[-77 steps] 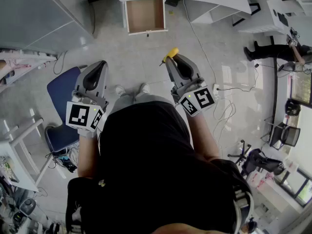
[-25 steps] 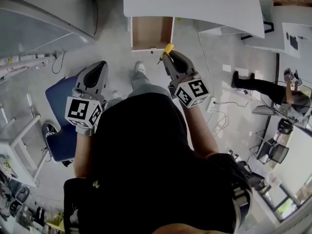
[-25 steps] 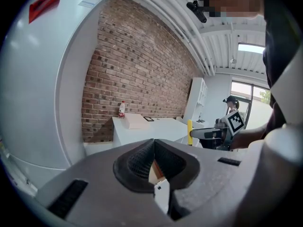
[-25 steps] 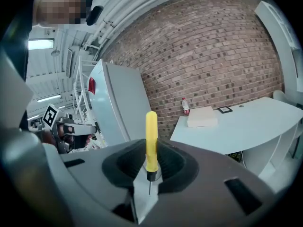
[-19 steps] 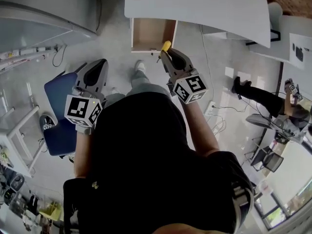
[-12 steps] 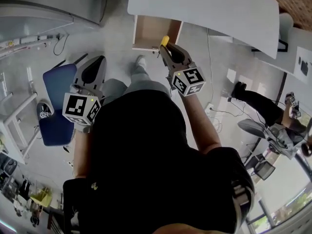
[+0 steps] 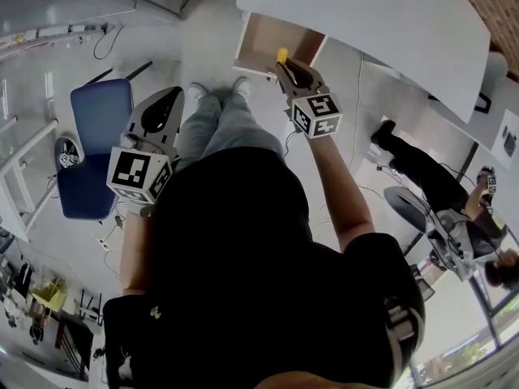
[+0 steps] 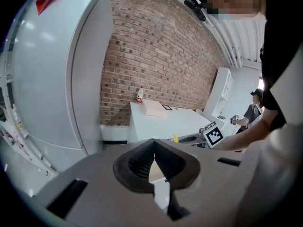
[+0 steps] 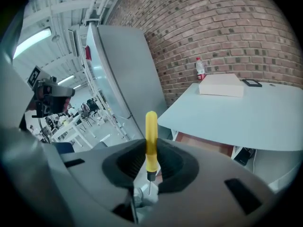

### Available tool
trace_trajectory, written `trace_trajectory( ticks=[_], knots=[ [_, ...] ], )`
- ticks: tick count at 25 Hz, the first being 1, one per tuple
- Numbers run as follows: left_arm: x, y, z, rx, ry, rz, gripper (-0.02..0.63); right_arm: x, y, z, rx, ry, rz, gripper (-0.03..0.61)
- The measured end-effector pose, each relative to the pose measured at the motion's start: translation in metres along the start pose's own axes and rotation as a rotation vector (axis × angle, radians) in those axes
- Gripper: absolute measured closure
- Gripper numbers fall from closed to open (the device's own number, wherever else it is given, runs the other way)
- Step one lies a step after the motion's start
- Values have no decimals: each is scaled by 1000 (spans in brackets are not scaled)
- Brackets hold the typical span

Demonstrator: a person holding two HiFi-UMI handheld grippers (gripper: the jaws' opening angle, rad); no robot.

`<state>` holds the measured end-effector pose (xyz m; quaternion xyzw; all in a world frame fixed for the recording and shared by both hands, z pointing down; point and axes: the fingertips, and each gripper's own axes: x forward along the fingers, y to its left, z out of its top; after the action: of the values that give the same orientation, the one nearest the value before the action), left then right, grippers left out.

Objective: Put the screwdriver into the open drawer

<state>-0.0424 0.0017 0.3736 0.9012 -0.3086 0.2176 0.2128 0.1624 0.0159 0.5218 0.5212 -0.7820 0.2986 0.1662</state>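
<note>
Screwdriver [image 9: 151, 141] was clamped in the right gripper [image 7: 287, 66], yellow handle projecting past the jaw tips (long axis along them), aimed at the open drawer [image 7: 268, 40] just ahead; left gripper [image 7: 162, 113], jaws together and empty, sat farther back.

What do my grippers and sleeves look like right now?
The left tongs and right tongs are grey wedge-shaped shells with black ribbed pads. Each carries a white cube of black square markers. The person wears a black short-sleeved top.

The white tabletop [image 7: 381, 23] overhangs the drawer [image 7: 261, 40], whose front lies open above.
</note>
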Motion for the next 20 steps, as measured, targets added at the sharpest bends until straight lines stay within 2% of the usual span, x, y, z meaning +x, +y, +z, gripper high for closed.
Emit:
trace_trajectory(
  ticks=[11, 20],
  knots=[
    [-1, 36, -33, -39, 62, 8, 609, 81, -19, -68, -122, 219, 0, 500],
    [0, 56, -65, -94, 109, 32, 609, 141, -53, -131, -142, 376, -22, 500]
  ],
)
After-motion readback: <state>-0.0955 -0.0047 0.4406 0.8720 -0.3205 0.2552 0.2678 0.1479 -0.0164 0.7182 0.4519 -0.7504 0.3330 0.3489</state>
